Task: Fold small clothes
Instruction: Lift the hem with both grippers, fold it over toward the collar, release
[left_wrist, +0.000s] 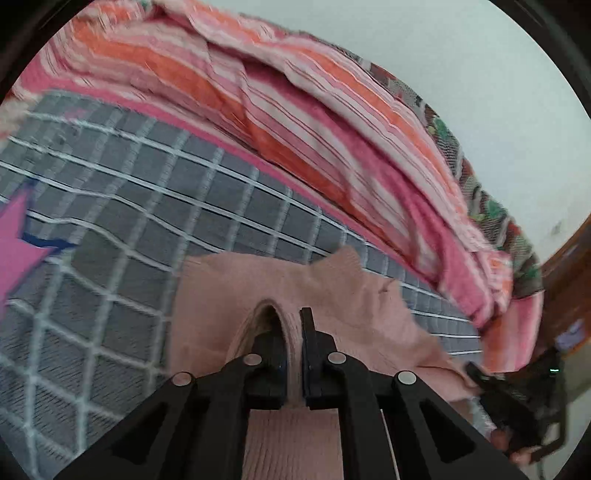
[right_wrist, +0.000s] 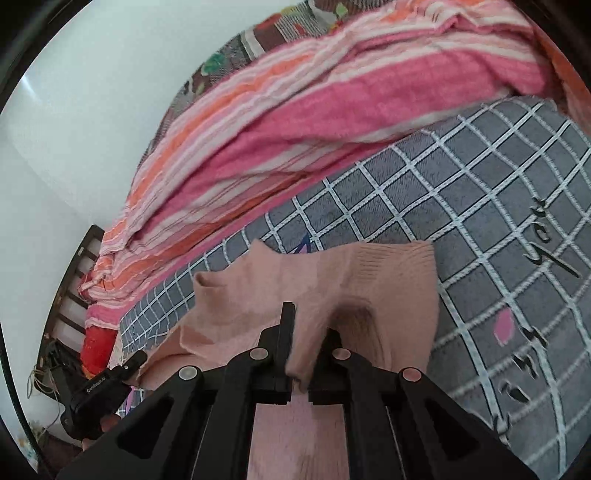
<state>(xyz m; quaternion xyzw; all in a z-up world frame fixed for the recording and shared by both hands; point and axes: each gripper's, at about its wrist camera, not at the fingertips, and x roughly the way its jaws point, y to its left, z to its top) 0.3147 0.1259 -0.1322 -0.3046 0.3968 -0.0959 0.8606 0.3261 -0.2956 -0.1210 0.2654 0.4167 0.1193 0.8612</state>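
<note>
Left gripper (left_wrist: 293, 332) points forward and down, jaws nearly closed, pinching a fold of cloth between the pads. Right gripper (right_wrist: 308, 332) same pose, angled down, jaws nearly closed with cloth clamped between them. Each gripper shows at the other camera's edge: the right at far right of the left view, the left at lower left of the right view, fingers (right_wrist: 107, 424) wrapped on its handle, probably; blurred.
</note>
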